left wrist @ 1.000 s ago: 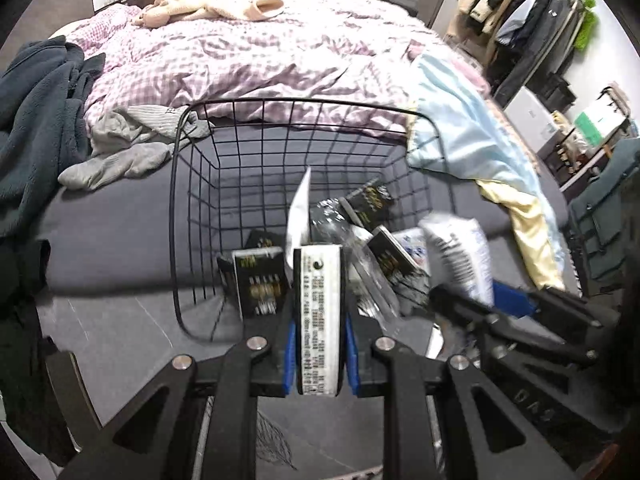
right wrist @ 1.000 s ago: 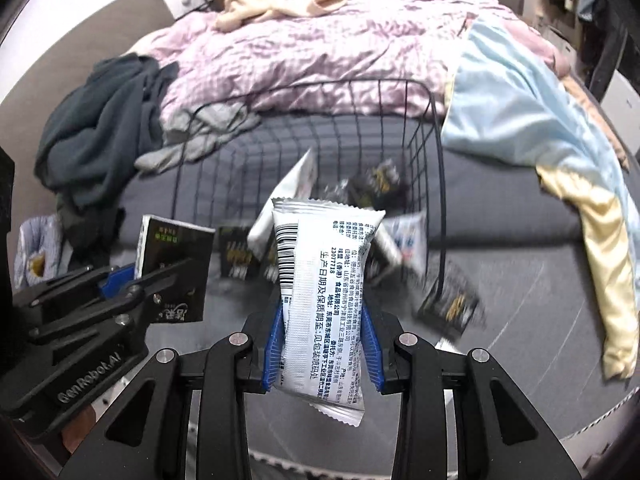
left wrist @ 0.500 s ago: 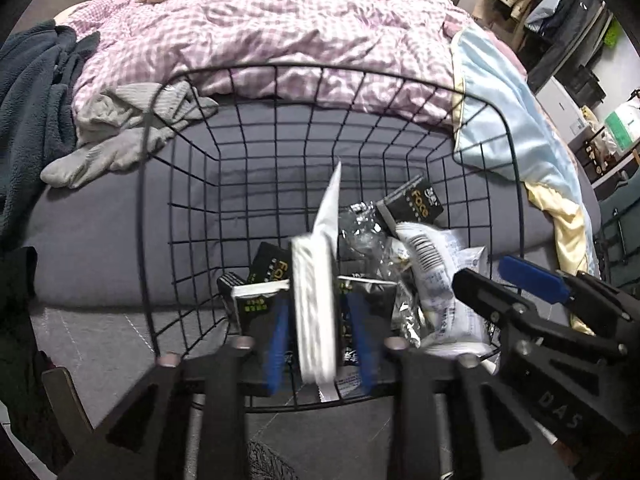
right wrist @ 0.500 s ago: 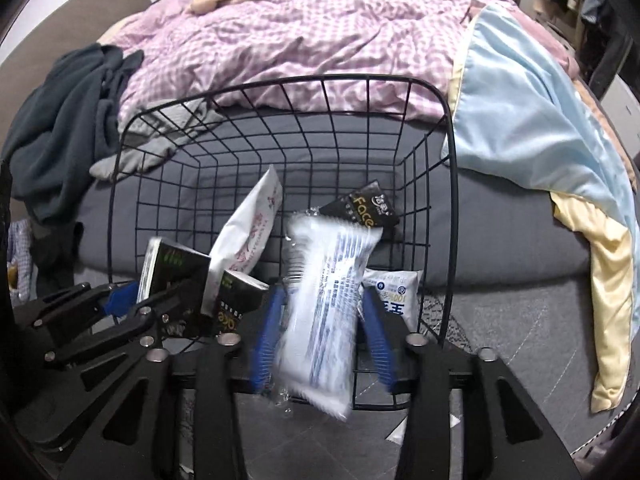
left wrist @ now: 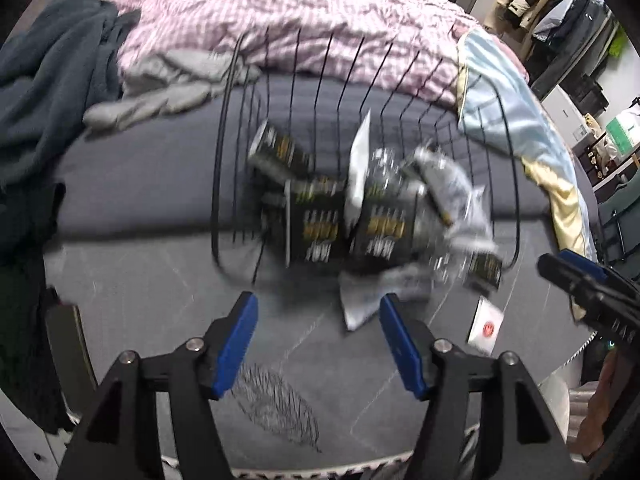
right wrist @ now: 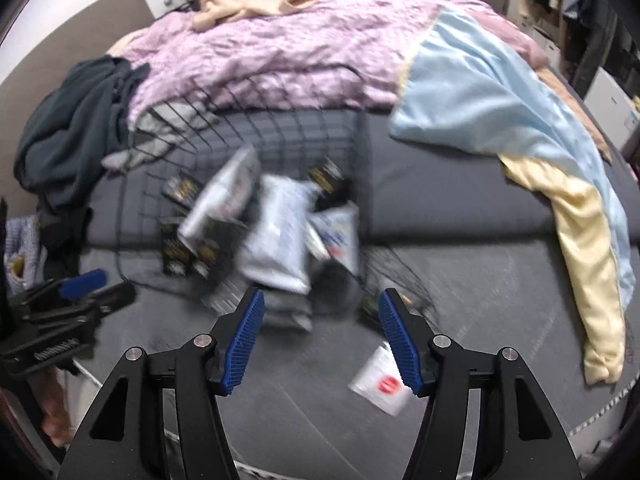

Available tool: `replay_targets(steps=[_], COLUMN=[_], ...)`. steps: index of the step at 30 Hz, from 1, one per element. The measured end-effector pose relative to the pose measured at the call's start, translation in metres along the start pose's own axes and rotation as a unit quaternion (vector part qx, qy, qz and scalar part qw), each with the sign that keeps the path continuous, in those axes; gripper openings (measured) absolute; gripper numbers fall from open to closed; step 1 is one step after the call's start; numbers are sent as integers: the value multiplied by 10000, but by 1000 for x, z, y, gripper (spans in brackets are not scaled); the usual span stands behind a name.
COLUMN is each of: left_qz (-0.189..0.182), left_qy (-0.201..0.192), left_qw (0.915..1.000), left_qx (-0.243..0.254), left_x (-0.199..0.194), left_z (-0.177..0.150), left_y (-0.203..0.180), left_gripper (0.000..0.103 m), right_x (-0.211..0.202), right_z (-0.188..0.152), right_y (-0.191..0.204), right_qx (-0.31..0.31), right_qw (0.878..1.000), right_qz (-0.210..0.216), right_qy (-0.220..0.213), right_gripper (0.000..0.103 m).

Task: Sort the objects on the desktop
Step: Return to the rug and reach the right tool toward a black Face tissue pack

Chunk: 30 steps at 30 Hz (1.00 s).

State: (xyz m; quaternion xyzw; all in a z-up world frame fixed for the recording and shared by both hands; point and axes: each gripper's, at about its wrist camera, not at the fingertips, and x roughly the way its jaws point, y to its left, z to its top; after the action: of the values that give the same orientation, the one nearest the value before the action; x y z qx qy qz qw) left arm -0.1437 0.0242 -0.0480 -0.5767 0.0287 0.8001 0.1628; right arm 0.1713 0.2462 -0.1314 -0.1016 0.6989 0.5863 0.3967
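The black wire basket [left wrist: 218,184] stands on the grey mat against the bed, holding several black and white snack packets, all blurred. In the left wrist view my left gripper [left wrist: 318,304] hovers just in front of it, jaws opening, nothing between them. A white packet [left wrist: 360,304] lies at the basket's front, beyond the blue pads. In the right wrist view my right gripper [right wrist: 320,296] is also opening and holds nothing. A large white packet [right wrist: 280,240] rests in the basket [right wrist: 304,136] ahead of it. A small white sachet [right wrist: 382,380] with a red dot lies on the mat.
The bed behind carries a pink checked duvet [left wrist: 312,20], a light blue and yellow blanket [right wrist: 520,128] and dark clothes [left wrist: 48,88] on the left. The other gripper shows at each view's side edge. A clothes rack [left wrist: 560,12] stands far right.
Both grippers went from shut on white packets to open. The packets dropped into the basket. Both grippers have drawn back from the basket, which now looks farther off.
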Motion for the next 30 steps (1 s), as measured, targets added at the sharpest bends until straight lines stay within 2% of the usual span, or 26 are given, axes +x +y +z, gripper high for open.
replay_targets(steps=[3, 6, 9, 12, 15, 19, 21, 25, 28, 30], left_qz=[-99, -73, -139, -293, -252, 371, 463, 158, 251, 132], left_qy=[243, 557, 697, 668, 451, 262, 302, 354, 379, 331], left_qw=[9996, 9983, 9973, 9971, 9983, 9981, 9970, 9973, 9978, 9982], left_qx=[-63, -120, -208, -209, -266, -419, -542, -630, -477, -484], left_x=[25, 57, 75, 81, 85, 93, 98, 111, 121, 123], left_z=[-23, -39, -51, -55, -51, -43, -38, -32, -30, -28], left_y=[5, 7, 7, 3, 1, 11, 20, 22, 13, 11], left_gripper=[69, 69, 69, 69, 69, 69, 69, 69, 69, 69], right_x=[17, 43, 63, 79, 90, 101, 106, 118, 127, 127], right_z=[-21, -38, -48, -50, -49, -43, -39, -35, -33, -32], right_y=[-9, -9, -14, -23, -14, 2, 0, -2, -4, -4], right_qx=[79, 85, 118, 325, 274, 95, 196, 179, 186, 224], right_qw=[9997, 9990, 9989, 9984, 9990, 9991, 9985, 9968, 9958, 9956], right_qz=[159, 45, -56, -140, 51, -382, -495, -781, -886, -874], right_qy=[187, 442, 454, 451, 358, 163, 86, -65, -105, -233], right_gripper=[61, 61, 60, 61, 61, 60, 61, 61, 61, 61])
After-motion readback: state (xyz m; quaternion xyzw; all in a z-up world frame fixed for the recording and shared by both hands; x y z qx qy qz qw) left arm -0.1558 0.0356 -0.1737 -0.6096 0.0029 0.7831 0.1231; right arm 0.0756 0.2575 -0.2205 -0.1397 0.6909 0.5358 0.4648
